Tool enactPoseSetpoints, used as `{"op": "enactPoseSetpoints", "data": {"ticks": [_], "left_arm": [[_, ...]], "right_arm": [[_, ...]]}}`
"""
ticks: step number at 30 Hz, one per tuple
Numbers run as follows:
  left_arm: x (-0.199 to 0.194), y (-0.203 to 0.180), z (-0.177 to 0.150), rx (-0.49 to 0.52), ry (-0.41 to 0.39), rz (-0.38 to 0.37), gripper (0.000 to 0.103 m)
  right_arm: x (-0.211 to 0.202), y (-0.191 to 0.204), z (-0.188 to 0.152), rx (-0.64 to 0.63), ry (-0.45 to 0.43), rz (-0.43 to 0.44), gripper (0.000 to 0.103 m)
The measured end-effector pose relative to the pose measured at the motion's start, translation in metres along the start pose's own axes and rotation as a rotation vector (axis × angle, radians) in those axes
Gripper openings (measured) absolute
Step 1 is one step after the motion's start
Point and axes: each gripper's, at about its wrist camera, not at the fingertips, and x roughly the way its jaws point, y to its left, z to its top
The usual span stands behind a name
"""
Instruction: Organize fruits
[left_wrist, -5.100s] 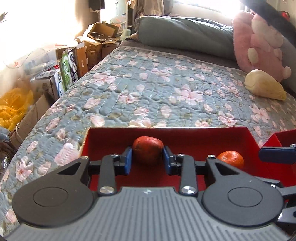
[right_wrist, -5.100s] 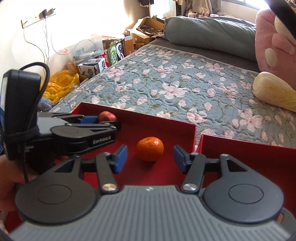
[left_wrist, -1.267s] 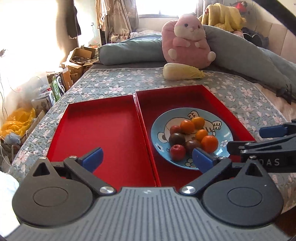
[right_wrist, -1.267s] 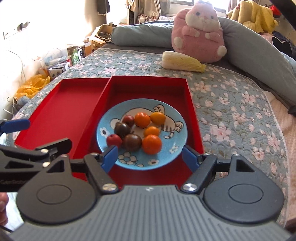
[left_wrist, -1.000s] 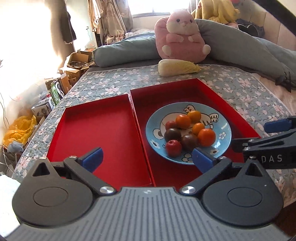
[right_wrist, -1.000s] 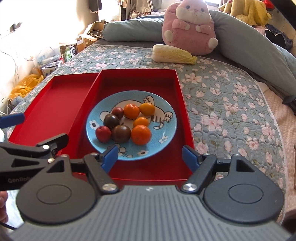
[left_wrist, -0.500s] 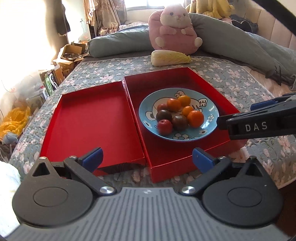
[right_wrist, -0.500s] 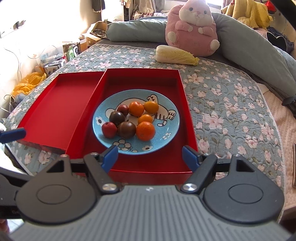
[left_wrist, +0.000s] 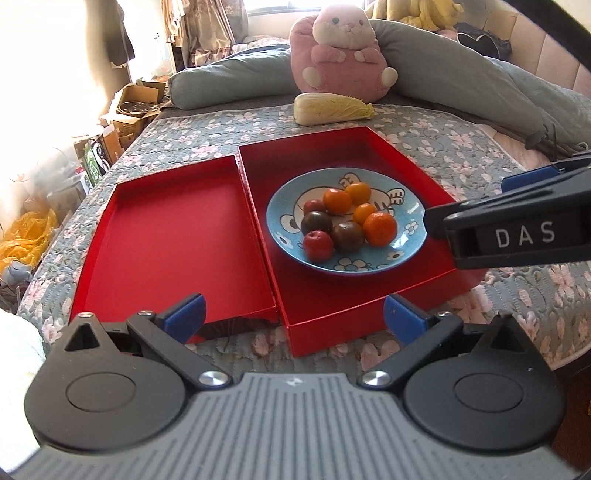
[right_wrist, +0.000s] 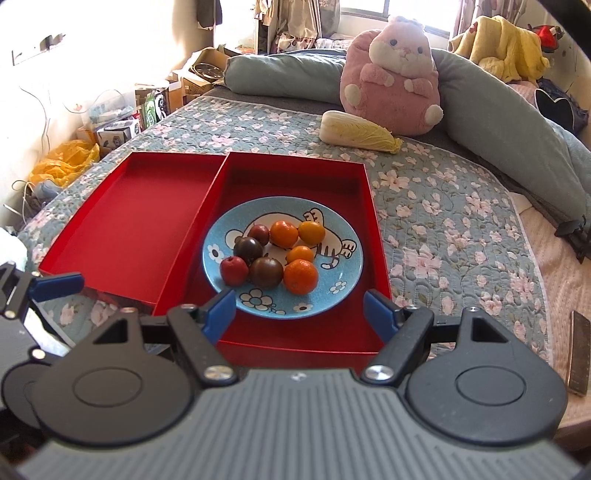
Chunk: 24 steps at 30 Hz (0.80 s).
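**Both claws pull back empty; all the fruit sits on the plate**

Claws first: the left gripper (left_wrist: 293, 312) and the right gripper (right_wrist: 299, 310) both stand spread wide with nothing between their blue pads. Over the last few seconds they have drawn back from the trays, and the left one no longer has a red fruit between its pads.

Taking the blue round ceramic plate with the cartoon cat (right_wrist: 332, 295) as landmark: it lies inside the deeper red cardboard tray (right_wrist: 376, 221), and the shallower red cardboard tray (right_wrist: 122, 221) touching that one on the plate's left is now bare, where a red fruit and an orange lay five seconds ago.

On the plate sit four oranges (right_wrist: 300, 276), two dark brown plums (right_wrist: 266, 272) and two small red fruits (right_wrist: 233, 270), clustered and touching.

Judging by this, the sorting looks finished.
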Motion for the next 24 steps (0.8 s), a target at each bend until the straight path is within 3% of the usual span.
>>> {"op": "enactPoseSetpoints", "data": {"ticks": [12,24], "left_arm": [[-0.001,0.005,0.001,-0.066,0.012,-0.076,0.103],[-0.002,0.004,0.002,-0.071,0.012,-0.115,0.103]], "right_arm": [[-0.009,-0.005,-0.001,0.008,-0.004,-0.019,0.078],[-0.008,0.004,0.003,-0.015,-0.006,0.003,0.078]]}}
